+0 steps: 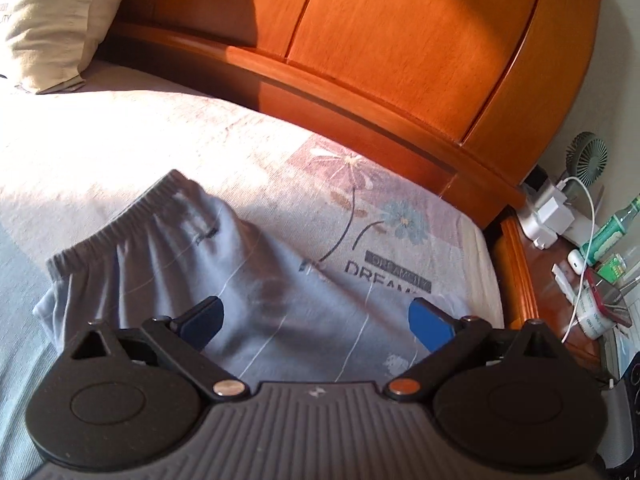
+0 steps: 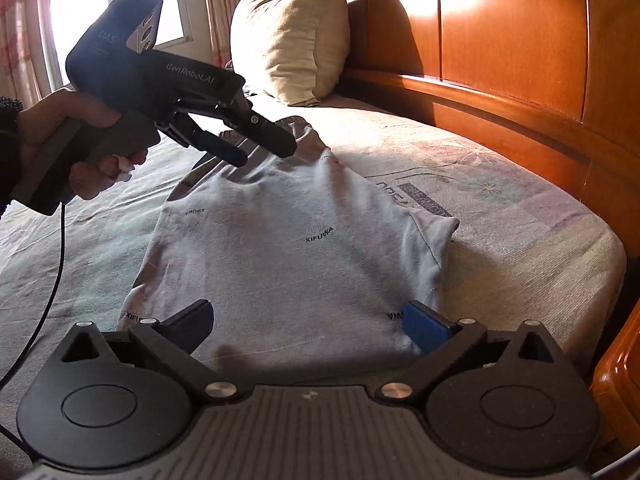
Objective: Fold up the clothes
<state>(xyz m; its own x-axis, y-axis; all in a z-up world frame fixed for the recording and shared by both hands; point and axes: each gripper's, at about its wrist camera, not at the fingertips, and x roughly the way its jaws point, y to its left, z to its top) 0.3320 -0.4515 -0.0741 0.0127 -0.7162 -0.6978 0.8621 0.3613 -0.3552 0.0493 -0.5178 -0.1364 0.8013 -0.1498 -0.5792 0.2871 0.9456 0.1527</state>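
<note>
Tongs (image 2: 308,324) spread, garment (image 2: 288,248) hem perhaps hidden

On the bed (image 2: 500,216), a pale grey garment (image 2: 288,248) lies spread near the wooden headboard (image 2: 500,60), the right gripper (image 2: 310,322) spread wide over its near hem, the left gripper (image 2: 264,152) hovering above its far end.

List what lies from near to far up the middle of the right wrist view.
Right claw → grey shorts → left claw → beige pillow against the wooden headboard.
</note>
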